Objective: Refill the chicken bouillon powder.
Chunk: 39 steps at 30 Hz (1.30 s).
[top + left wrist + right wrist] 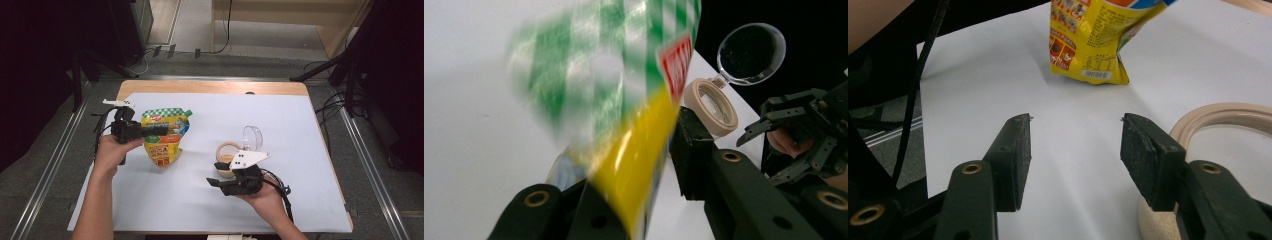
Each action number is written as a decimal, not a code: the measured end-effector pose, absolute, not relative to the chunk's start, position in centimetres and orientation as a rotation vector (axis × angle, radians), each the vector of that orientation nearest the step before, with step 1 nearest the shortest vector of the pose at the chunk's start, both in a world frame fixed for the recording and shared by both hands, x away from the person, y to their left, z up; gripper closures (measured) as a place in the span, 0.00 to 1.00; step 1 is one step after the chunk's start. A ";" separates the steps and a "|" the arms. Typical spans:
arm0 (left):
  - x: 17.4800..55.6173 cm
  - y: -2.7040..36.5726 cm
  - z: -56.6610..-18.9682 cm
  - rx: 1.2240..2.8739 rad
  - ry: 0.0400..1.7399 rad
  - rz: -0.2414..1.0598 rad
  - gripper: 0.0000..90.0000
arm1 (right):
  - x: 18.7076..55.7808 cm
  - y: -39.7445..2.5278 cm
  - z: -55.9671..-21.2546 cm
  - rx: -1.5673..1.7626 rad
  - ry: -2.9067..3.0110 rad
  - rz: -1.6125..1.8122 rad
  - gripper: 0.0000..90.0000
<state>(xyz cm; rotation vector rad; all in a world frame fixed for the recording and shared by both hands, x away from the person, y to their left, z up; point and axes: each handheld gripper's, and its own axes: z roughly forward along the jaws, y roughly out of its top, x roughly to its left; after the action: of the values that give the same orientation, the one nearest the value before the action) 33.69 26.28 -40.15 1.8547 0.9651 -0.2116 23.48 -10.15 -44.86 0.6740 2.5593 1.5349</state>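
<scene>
A yellow pouch (163, 142) with a green-and-white checked top stands tilted on the white sheet, its lower corner on the surface. My left gripper (156, 131) is shut on the pouch (624, 100) near its upper part, which blurs in the left gripper view. A beige round jar (227, 151) with a clear flip lid (253, 137) standing open sits right of centre. My right gripper (214, 173) is open and empty just in front of and beside the jar. In the right gripper view its gripper (1075, 150) points toward the pouch (1093, 40), with the jar rim (1228, 117) at right.
A white sheet (300, 115) covers most of the wooden table (210, 87). The jar (714, 107), its lid (751, 52) and the right gripper (794, 130) appear beyond the left jaws. Dark stands and cables surround the table on the floor.
</scene>
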 end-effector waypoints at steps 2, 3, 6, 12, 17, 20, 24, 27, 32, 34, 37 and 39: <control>33.5 26.6 -40.0 1.853 0.978 -0.220 0.85 | 23.6 -10.2 -44.8 0.681 2.560 1.533 0.52; 33.4 26.7 -39.9 1.857 0.975 -0.211 0.85 | 23.6 -10.2 -44.7 0.680 2.561 1.533 0.53; 33.1 27.0 -39.6 1.857 0.968 -0.212 0.83 | 23.7 -10.3 -44.6 0.681 2.562 1.532 0.53; 32.7 27.2 -39.0 1.871 0.959 -0.195 0.73 | 23.9 -10.4 -44.6 0.688 2.564 1.525 0.53; 32.6 27.2 -38.6 1.890 0.962 -0.166 0.65 | 24.0 -10.7 -44.5 0.700 2.564 1.520 0.53; 32.5 27.3 -38.5 1.885 0.965 -0.163 0.60 | 24.0 -10.8 -44.4 0.707 2.562 1.514 0.53; 32.5 27.3 -38.3 1.903 0.966 -0.152 0.57 | 24.1 -11.0 -44.4 0.723 2.568 1.507 0.53; 32.3 27.4 -38.1 1.910 0.965 -0.142 0.54 | 24.1 -11.1 -44.4 0.726 2.573 1.502 0.53; 32.0 27.9 -37.8 1.909 0.970 -0.127 0.50 | 24.2 -11.3 -44.2 0.736 2.566 1.500 0.53; 31.8 28.0 -37.6 1.915 0.975 -0.113 0.49 | 24.2 -11.4 -44.1 0.740 2.567 1.496 0.53; 31.7 28.4 -37.4 1.918 0.986 -0.104 0.48 | 24.2 -11.6 -44.0 0.744 2.566 1.500 0.53; 31.5 28.7 -37.3 1.922 0.992 -0.099 0.47 | 24.2 -11.8 -44.0 0.747 2.564 1.498 0.53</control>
<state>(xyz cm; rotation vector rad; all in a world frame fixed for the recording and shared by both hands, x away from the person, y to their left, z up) 31.54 28.71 -37.34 1.9216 0.9917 -0.0993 24.23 -11.76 -43.96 0.7471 2.5640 1.4976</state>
